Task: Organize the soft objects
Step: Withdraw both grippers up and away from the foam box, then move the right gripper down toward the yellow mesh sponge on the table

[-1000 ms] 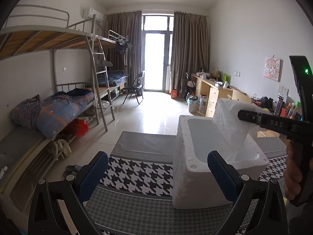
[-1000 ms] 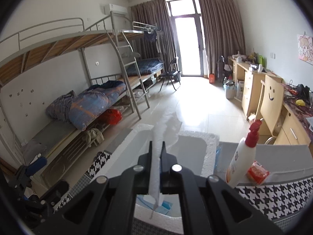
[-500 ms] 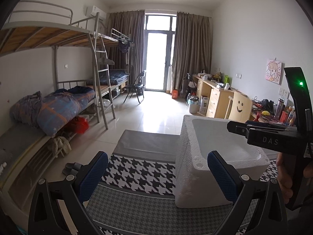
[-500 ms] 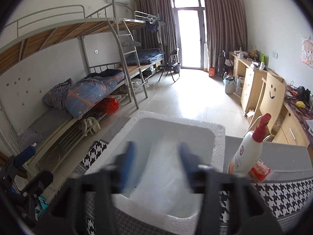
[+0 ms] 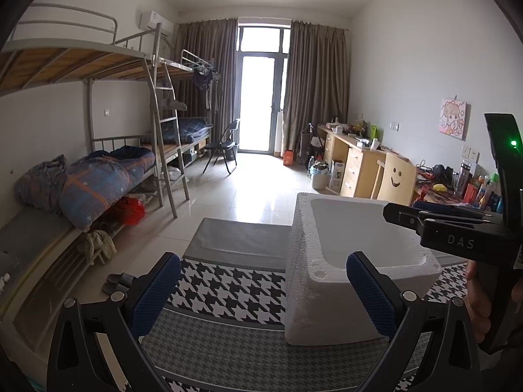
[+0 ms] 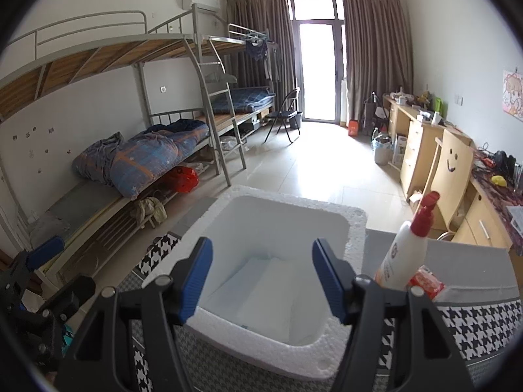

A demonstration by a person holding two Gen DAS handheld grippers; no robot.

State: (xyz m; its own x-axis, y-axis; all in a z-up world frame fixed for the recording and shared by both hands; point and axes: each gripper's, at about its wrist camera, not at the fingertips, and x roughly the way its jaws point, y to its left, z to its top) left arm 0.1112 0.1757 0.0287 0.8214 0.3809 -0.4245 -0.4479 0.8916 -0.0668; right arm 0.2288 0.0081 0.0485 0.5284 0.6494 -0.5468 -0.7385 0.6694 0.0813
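A white foam box (image 5: 302, 261) stands on the houndstooth cloth, just right of my left gripper (image 5: 263, 258). That gripper is open with nothing between its blue pads. My right gripper (image 6: 263, 248) hovers over the foam box (image 6: 356, 225), open and holding nothing. A white soft sheet (image 6: 271, 290) lies flat on the box's bottom, below the right gripper's pads. In the left wrist view the right gripper (image 5: 394, 212) reaches in from the right above the box rim, held by a hand (image 5: 480, 297).
A white spray bottle with a red top (image 6: 403, 254) and a red packet (image 6: 426, 281) stand on the table right of the box. The houndstooth cloth (image 5: 228, 287) covers the table. Bunk beds line the left wall, desks the right.
My right gripper went from shut on the white soft sheet to open. The sheet dropped from above the rim to the bottom of the box. The left gripper stayed put.
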